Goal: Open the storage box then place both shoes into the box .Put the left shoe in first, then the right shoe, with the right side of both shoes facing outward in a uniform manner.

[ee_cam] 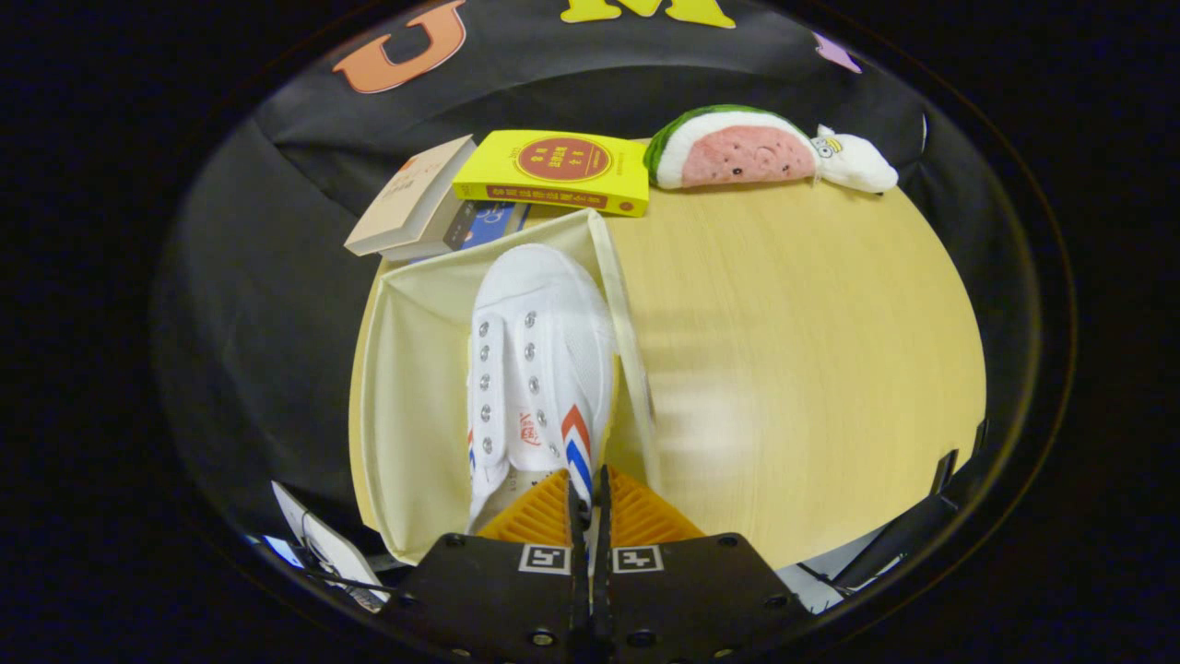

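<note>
1 shoe (539,369), white with red and blue stripes on its side, sits in the open storage box (406,387), toe pointing away from the gripper (590,503) and lying against the box's right wall. the gripper's fingers are clenched nearly together on the shoe's heel edge, so i judge it is grasping the shoe there. the box, a cream fabric one, stands at the left edge of the round wooden table (793,350).

the risk: the soft right wall already leans outward beside the shoe. if the fingers let go while the shoe is tilted, it could roll and end with the wrong side facing out, or push the wall over further. pulling the gripper back with the heel fabric caught between the fingers could drag the shoe out again. the box's place so near the table's left edge means a hard shove might slide it off.

at the far edge of the table lie a yellow book (553,171) on a stack of books (415,198), just beyond the box, and a watermelon plush (733,148) with a small white plush (853,161) touching it. none of them blocks the box. a 2nd shoe is yet to go in.
</note>
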Demonstrator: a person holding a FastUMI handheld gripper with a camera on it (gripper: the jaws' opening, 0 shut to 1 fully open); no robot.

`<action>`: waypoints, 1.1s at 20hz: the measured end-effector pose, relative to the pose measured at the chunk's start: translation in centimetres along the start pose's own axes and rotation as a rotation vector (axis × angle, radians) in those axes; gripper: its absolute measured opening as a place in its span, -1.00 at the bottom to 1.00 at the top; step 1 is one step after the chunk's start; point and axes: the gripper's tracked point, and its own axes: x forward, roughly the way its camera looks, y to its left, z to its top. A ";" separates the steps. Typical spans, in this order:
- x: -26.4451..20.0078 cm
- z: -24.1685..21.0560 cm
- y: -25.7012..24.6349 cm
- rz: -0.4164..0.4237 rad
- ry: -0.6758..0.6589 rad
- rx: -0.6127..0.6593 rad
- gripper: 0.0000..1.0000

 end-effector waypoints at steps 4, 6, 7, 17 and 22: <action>0.2 -0.3 0.3 0.011 0.006 -0.023 -0.86; -0.3 -0.1 1.5 0.046 -0.009 -0.038 -0.50; -0.7 0.3 1.5 0.032 -0.033 -0.063 -0.33; -7.4 2.8 0.0 -0.026 -0.319 -0.209 0.94; -13.4 3.5 -2.6 -0.031 -0.509 -0.174 0.94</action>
